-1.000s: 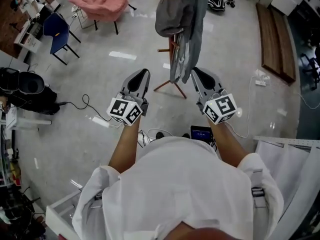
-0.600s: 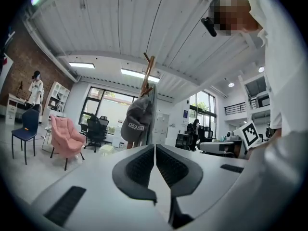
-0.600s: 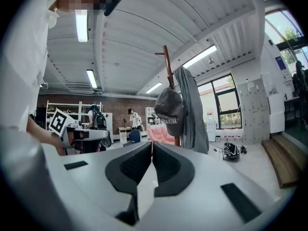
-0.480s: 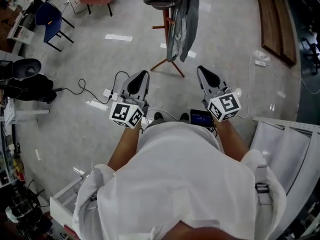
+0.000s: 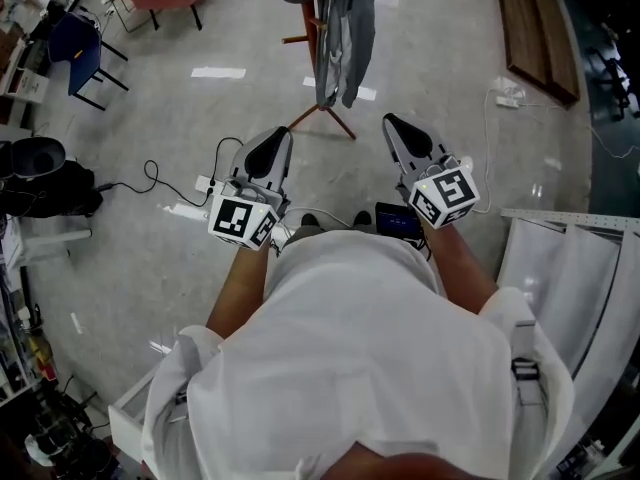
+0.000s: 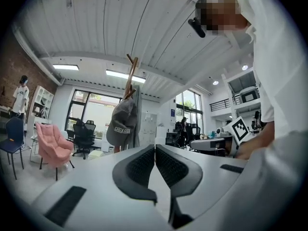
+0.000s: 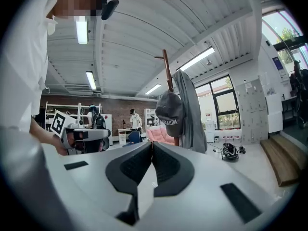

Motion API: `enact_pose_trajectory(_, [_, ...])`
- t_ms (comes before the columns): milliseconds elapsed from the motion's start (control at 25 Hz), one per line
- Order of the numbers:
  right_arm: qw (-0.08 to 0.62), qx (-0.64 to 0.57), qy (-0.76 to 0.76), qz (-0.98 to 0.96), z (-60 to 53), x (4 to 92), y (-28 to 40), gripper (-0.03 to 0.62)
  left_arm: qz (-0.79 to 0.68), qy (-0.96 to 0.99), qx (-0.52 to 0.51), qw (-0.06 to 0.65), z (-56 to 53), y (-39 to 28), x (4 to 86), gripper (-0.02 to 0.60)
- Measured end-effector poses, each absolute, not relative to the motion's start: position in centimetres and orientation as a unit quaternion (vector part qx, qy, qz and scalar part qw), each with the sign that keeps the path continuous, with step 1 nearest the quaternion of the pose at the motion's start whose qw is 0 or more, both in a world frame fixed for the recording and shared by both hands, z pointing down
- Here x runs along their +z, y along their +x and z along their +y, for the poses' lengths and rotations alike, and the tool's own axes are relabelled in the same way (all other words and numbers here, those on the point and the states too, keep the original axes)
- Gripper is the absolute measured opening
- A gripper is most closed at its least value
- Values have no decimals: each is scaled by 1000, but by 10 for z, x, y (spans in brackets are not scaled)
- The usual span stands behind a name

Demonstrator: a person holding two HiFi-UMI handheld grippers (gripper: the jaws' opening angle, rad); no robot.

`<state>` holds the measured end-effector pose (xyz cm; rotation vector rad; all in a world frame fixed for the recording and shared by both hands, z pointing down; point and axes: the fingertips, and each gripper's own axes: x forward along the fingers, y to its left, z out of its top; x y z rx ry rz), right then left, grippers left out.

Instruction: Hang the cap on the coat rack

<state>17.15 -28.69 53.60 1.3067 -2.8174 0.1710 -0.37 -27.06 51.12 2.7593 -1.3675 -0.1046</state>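
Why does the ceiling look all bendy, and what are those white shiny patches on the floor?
Left gripper view and right gripper view: the wide lens bends the ceiling beams and blackens the corners. Head view: the white patches are light glaring off the glossy floor. Right gripper view: the cap looks fairly sharp.

Grey cloth cap (image 7: 169,112), wooden coat rack (image 7: 167,69), smooth glossy floor (image 5: 180,128)

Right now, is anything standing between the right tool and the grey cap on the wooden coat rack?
Nothing visible does. The grey cap already hangs on the wooden coat rack, beside a long grey garment. Only open floor lies between it and the shut, empty right tool.
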Motion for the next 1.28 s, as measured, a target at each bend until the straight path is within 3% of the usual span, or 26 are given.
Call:
enact_pose_trajectory(480, [-9, 70, 448, -891, -300, 535, 152, 25, -423, 902, -50, 66, -286, -34, 525, 25])
enact_pose_trajectory(1280, [-8, 67, 458, -887, -308, 528, 85, 25, -405, 909, -70, 68, -301, -102, 528, 25])
